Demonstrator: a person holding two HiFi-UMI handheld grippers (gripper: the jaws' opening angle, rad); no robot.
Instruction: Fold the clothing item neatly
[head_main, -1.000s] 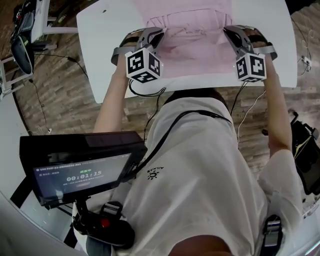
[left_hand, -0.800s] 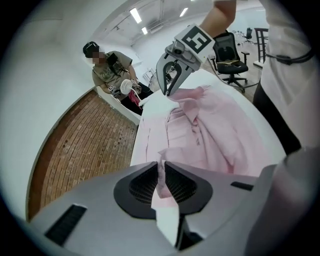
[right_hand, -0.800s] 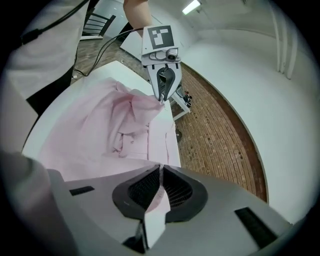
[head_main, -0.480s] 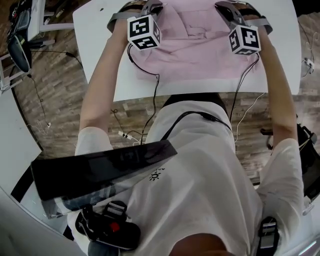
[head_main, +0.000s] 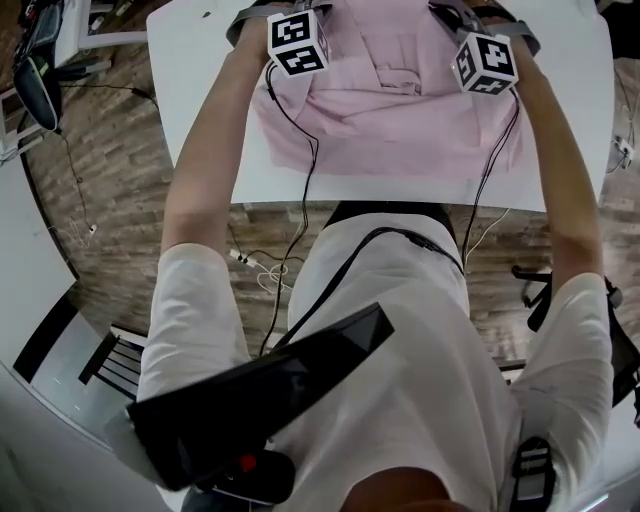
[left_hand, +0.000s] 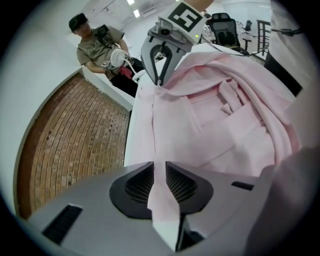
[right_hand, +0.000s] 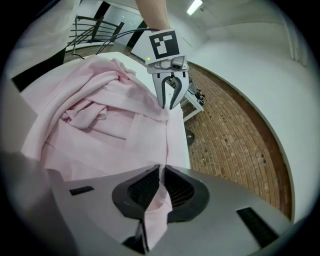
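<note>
A pale pink shirt (head_main: 390, 110) lies bunched on the white table (head_main: 200, 110), with a fold of it lifted toward the far side. My left gripper (left_hand: 160, 172) is shut on one edge of the pink cloth; its marker cube (head_main: 297, 40) shows at the head view's top left. My right gripper (right_hand: 161, 175) is shut on the opposite edge; its cube (head_main: 485, 62) is at the top right. Each gripper view shows the other gripper pinching the same stretched edge: the right gripper (left_hand: 159, 82) and the left gripper (right_hand: 169, 106). The fingertips are cut off at the top of the head view.
The table's near edge (head_main: 390, 205) runs just in front of my body. Cables (head_main: 300, 180) hang from both grippers. A brick-patterned floor (head_main: 110, 200) surrounds the table. A person (left_hand: 97, 47) stands far off, office chairs (left_hand: 225, 30) behind. A black screen (head_main: 270, 400) hangs at my chest.
Both grippers have moved away from the table's near edge toward its far side and a little lower, carrying the gripped pink edge over the rest of the shirt.
</note>
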